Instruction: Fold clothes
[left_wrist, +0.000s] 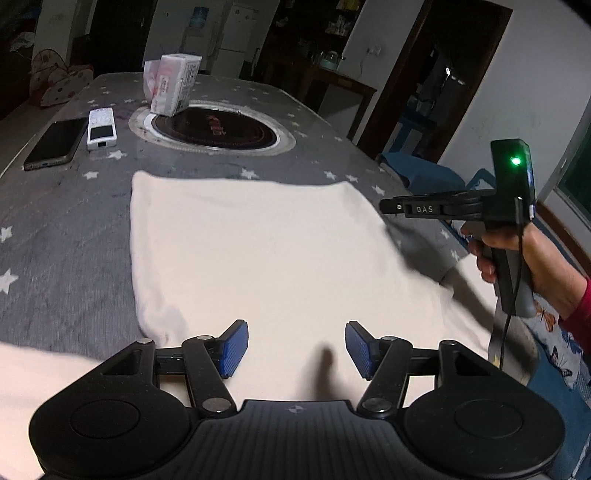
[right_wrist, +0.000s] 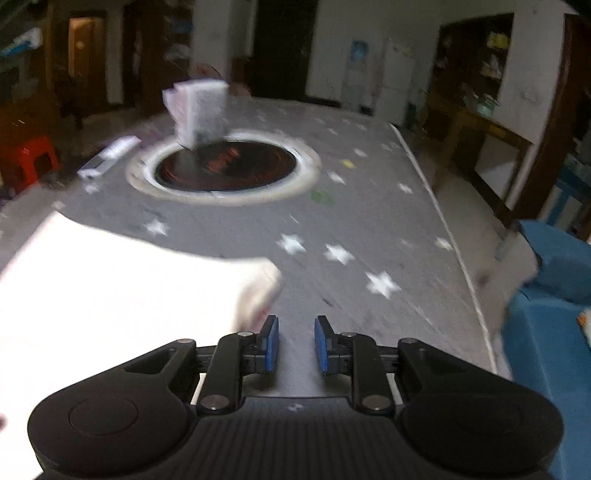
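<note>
One cream garment (left_wrist: 258, 258) flat; two grippers, left (left_wrist: 296, 349), right (right_wrist: 296, 343), both unclenched.

Right wrist view is motion-blurred. The cream garment (left_wrist: 258, 258) is cut off at the lower left edge; its near hem is hidden.

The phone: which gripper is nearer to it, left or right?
Left. The left gripper hovers over the cloth, whose far-left side faces the phone; the right gripper is off the cloth's right edge.

Star-patterned table (left_wrist: 55, 229) carries cream garment (left_wrist: 258, 251), phone (left_wrist: 55, 142), remote (left_wrist: 101, 127), box (left_wrist: 175, 83).
</note>
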